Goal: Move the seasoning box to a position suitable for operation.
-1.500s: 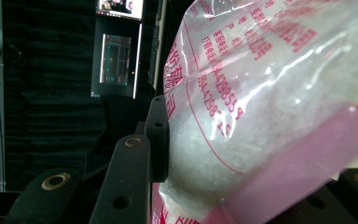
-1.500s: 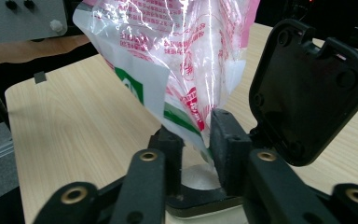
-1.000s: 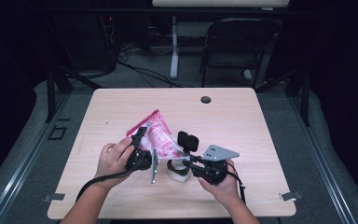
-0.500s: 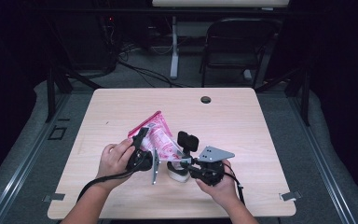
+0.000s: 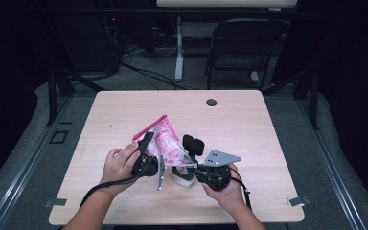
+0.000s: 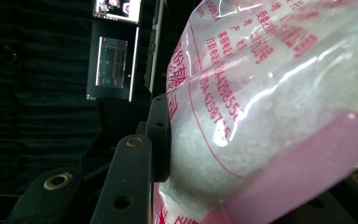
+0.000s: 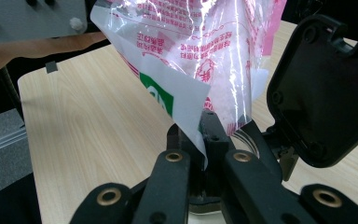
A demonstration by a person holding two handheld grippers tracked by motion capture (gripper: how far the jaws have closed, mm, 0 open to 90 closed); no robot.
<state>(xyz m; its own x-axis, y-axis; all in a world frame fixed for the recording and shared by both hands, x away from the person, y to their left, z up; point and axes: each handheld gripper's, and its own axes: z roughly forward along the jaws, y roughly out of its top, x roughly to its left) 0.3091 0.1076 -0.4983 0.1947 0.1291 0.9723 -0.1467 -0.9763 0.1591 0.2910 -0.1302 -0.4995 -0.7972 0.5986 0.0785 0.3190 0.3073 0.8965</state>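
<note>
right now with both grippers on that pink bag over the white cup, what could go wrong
1. The right gripper, whose jaws have just closed, pinches only a thin corner of the bag; the film could tear or slip free.
2. The left gripper presses the bag's full side, so a hard pull between the two might burst it and scatter the white contents on the table.
3. The white cup sits close under the bag and could be knocked.

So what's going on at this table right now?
A person at a wooden table holds a pink-printed plastic bag of white granules between two hand-held grippers. The left gripper clamps the bag's full body. The right gripper has just been closing and now pinches the bag's lower corner, above a small white container.
</note>
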